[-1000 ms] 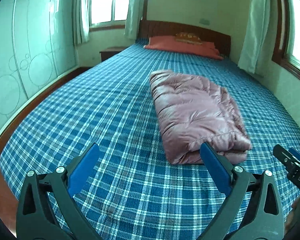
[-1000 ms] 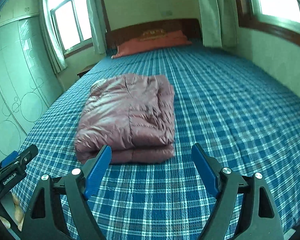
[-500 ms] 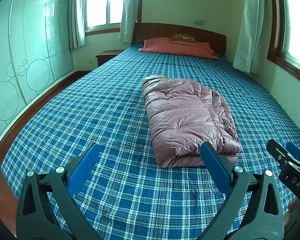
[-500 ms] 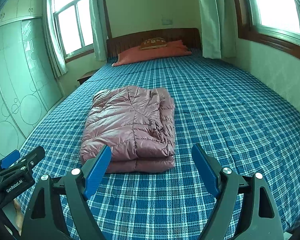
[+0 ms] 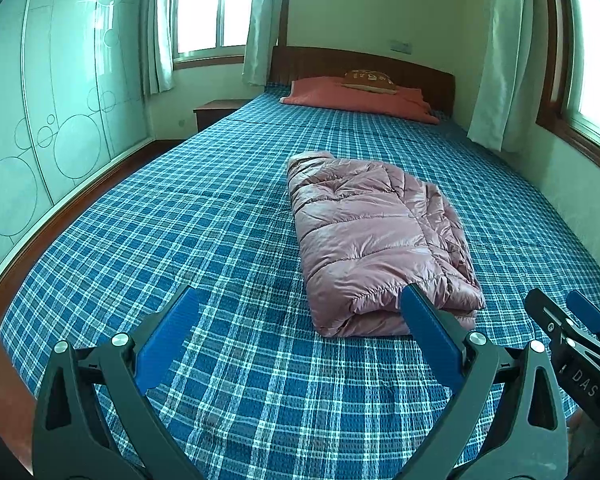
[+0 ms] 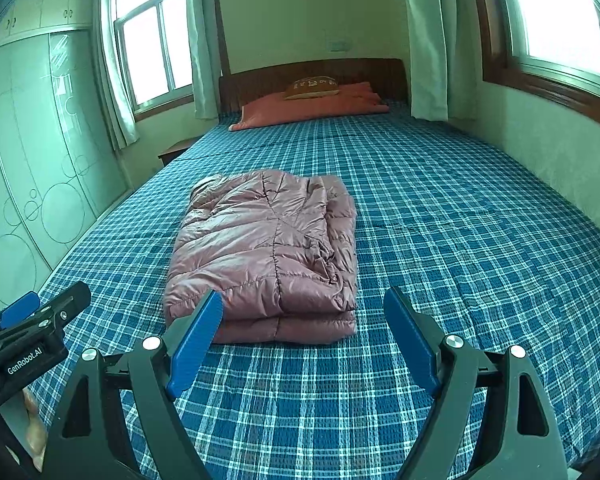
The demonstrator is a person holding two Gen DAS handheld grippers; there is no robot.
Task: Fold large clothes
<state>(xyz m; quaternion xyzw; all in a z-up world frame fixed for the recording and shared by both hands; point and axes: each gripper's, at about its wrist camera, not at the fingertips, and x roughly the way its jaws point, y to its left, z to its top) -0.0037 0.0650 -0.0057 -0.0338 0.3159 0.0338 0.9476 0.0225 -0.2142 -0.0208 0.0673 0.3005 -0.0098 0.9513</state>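
The left tool [image 5: 296,312] hangs above the near end of the bed with its two blue fingers [image 5: 168,344] spread wide and nothing between them. The right tool [image 6: 304,320] is the same: jaws parted wide, empty, released. Each tool appears at the edge of the other's view, so the two sit side by side, near each other, both angled down toward the bedcover.

Compared with a second ago, both views have pulled back and lifted a little. The jacket looked larger and closer to the fingers then; now more of the blue checked bedcover [image 5: 180,220] shows in front of it, and more of the room is in view. The jaws have kept the same wide spread throughout.

The pink quilted jacket [image 6: 268,248] lies on the bed just beyond the tools, apart from both. It is folded into a thick, tidy rectangle of several layers, with its rounded fold edge facing the tools. Neither tool touches it.

Beyond it, an orange pillow [image 5: 356,98] with a small brown cushion [image 5: 370,79] on top rests against the wooden headboard [image 6: 312,76]. A glass-fronted wardrobe [image 5: 40,120] lines the left wall, and curtained windows [image 6: 156,48] let in daylight.

Judged from this, the folding looks finished, and the retreat with empty tools suggests the task is at or near its end.
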